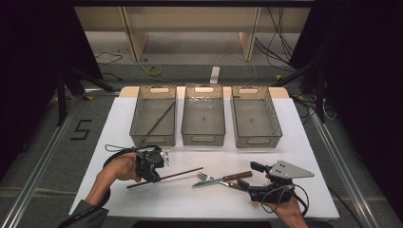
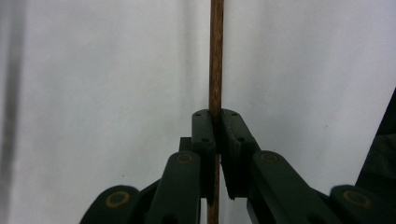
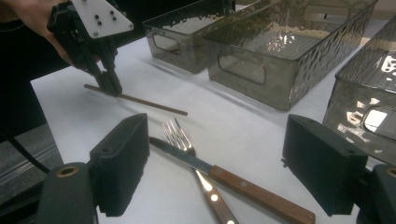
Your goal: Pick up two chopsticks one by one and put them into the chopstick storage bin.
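White table surface (image 1: pixel 142 199) carries three translucent, dimpled smoky-plastic bins (image 1: pixel 203 115) in a row at its far side, the left one containing a thin brown stick. Left gripper (image 1: pixel 153 175) is clamped tight on a slender round wooden chopstick (image 1: pixel 178 174) lying near the table's front. Right gripper (image 1: pixel 247 183) stands wide open, holding nothing, just beside a wood-handled knife (image 1: pixel 223 179) crossed over a metal fork (image 1: pixel 205 176).

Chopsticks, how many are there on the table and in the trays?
2. One chopstick lies on the white table, clamped near its end by the left gripper. The other chopstick lies diagonally in the left tray. None seems hidden.
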The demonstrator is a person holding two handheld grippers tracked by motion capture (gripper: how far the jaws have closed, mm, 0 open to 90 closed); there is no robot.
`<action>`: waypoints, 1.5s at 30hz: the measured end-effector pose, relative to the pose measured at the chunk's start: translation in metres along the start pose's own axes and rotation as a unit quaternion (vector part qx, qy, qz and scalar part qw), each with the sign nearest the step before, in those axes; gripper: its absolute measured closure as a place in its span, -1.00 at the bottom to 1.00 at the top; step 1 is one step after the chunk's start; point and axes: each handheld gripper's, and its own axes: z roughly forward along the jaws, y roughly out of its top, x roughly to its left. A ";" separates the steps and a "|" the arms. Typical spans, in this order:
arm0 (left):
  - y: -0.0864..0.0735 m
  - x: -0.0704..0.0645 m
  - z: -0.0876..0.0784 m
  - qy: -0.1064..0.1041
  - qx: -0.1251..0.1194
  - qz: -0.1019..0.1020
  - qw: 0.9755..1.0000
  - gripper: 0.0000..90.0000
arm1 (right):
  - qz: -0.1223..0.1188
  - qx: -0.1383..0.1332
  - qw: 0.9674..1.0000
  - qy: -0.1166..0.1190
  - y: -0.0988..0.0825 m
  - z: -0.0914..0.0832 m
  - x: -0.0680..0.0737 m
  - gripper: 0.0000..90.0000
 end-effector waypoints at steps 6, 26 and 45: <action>-0.006 0.006 -0.011 0.008 -0.028 -0.036 0.999 0.87 | 0.000 -0.001 1.000 0.000 0.000 0.000 0.000 -0.47; -0.012 0.024 -0.050 0.068 -0.156 -0.167 0.971 0.87 | 0.002 0.000 1.000 -0.003 0.000 0.000 0.000 -0.47; -0.017 0.073 -0.088 0.110 -0.241 -0.244 0.933 0.87 | 0.014 0.001 1.000 -0.006 -0.002 0.001 -0.005 -0.47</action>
